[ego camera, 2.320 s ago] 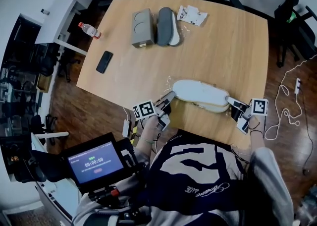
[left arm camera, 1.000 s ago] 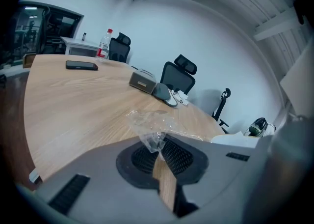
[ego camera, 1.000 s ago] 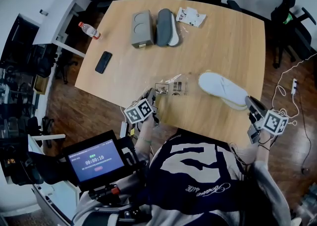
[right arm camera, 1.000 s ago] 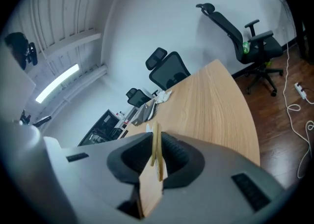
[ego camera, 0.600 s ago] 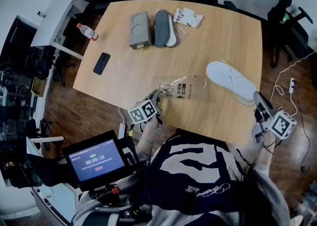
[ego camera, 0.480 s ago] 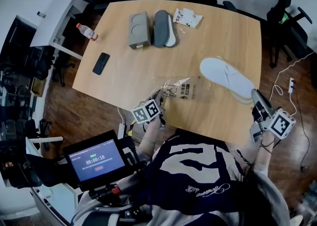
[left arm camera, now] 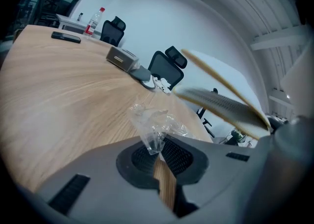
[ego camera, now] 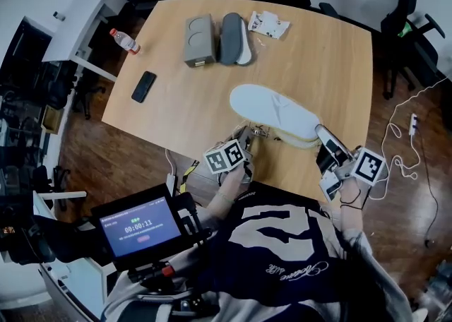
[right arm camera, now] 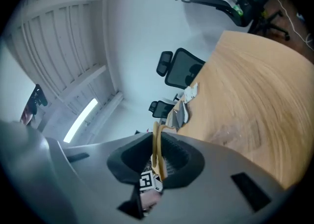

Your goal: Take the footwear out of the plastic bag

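A pair of white slippers [ego camera: 272, 110] hangs flat above the near half of the wooden table [ego camera: 318, 59], clear of the bag. My right gripper [ego camera: 323, 134] is shut on its near right end; in the right gripper view the tan sole edges [right arm camera: 157, 144] sit pinched between the pads of that gripper [right arm camera: 158, 158]. My left gripper [ego camera: 248, 138] is shut on the crumpled clear plastic bag [ego camera: 260, 130], just below the slippers' near edge. In the left gripper view the bag [left arm camera: 153, 127] bunches up from the jaws of the left gripper [left arm camera: 158, 148], and the slippers [left arm camera: 221, 101] show edge-on to the right.
At the table's far side lie a grey box [ego camera: 199, 39], a grey pair of slippers [ego camera: 236, 38] and a small packet [ego camera: 272, 22]. A black phone [ego camera: 143, 86] lies near the left edge and a bottle [ego camera: 127, 42] on a side shelf. Office chairs ring the table.
The right gripper has swung the white slippers from the table's right edge leftward and up, over the bag. The left gripper has shifted right, and the bag has gone from spread flat to bunched.
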Demonstrator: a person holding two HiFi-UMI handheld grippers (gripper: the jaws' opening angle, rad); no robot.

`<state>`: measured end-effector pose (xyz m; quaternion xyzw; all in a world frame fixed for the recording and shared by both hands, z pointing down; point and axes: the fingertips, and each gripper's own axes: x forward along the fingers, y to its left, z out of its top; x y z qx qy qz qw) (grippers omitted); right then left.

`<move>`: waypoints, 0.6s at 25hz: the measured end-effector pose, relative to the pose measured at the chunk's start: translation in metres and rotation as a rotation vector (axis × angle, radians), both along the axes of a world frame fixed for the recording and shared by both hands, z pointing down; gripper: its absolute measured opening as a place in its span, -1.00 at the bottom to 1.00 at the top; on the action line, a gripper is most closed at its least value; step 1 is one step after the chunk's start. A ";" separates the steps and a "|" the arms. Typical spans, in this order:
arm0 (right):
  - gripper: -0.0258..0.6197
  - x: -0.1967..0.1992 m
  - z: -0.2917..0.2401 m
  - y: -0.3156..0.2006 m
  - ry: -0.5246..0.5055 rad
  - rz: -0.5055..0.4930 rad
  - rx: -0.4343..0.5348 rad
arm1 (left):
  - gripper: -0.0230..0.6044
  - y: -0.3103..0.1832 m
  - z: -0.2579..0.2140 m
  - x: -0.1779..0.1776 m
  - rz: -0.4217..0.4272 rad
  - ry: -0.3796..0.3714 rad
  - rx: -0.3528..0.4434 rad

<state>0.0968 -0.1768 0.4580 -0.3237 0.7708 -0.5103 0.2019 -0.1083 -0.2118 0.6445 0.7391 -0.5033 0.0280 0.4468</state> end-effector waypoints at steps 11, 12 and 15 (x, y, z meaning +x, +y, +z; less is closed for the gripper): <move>-0.73 0.031 0.152 0.038 0.329 0.159 -0.388 | -0.86 0.012 0.008 0.015 0.162 0.024 -0.059; -0.73 0.032 0.158 0.037 0.358 0.154 -0.379 | -0.83 0.014 0.008 0.017 0.174 0.048 -0.074; -0.72 0.038 0.179 0.032 0.469 0.145 -0.381 | -0.59 0.016 0.008 0.021 0.221 0.126 -0.122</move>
